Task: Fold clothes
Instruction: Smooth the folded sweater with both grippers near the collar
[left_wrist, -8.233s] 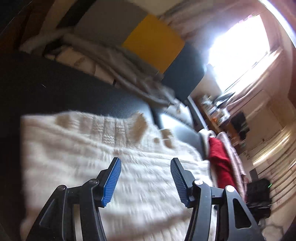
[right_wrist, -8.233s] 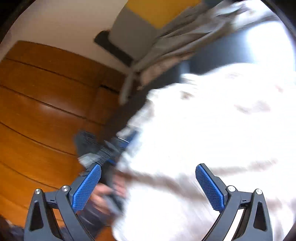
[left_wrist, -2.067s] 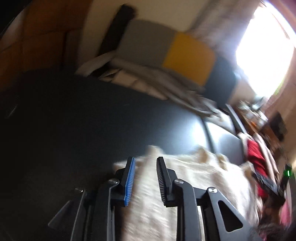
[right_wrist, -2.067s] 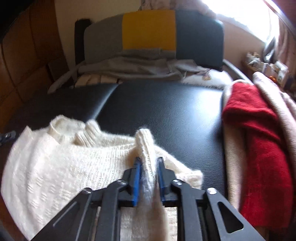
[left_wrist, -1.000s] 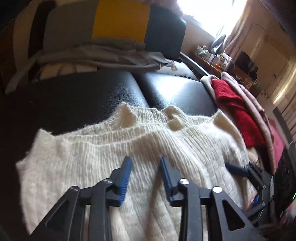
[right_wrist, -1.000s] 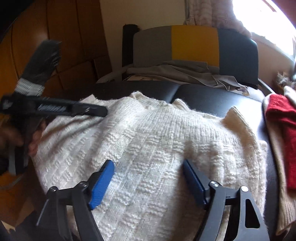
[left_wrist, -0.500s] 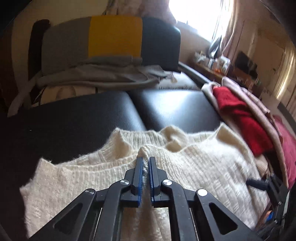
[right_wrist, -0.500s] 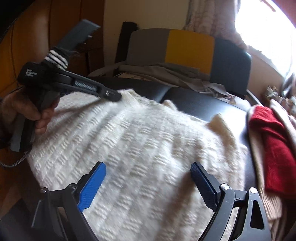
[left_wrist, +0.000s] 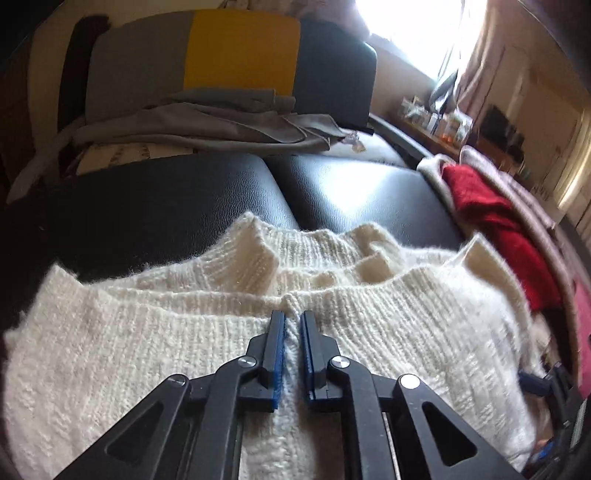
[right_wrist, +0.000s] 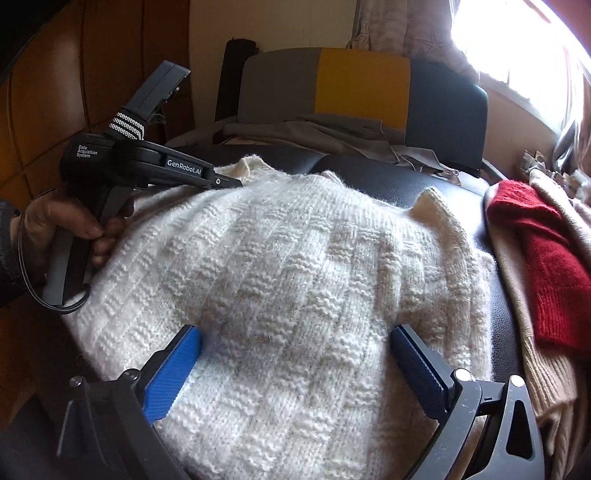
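Cream knit sweater (right_wrist: 295, 280) spread on the black leather seat (left_wrist: 177, 206), my left tool (left_wrist: 293, 325) pinching a ridge of its ribbed edge, my right tool (right_wrist: 295, 345) just spread wide, hovering over its middle, gripping nothing, red garment (right_wrist: 546, 251) alongside

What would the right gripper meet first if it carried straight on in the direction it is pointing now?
Most likely the cream knitted sweater. The right gripper stands open and angles down over its patterned face, with nothing else between the jaws. How far above the knit it is, the picture does not show.
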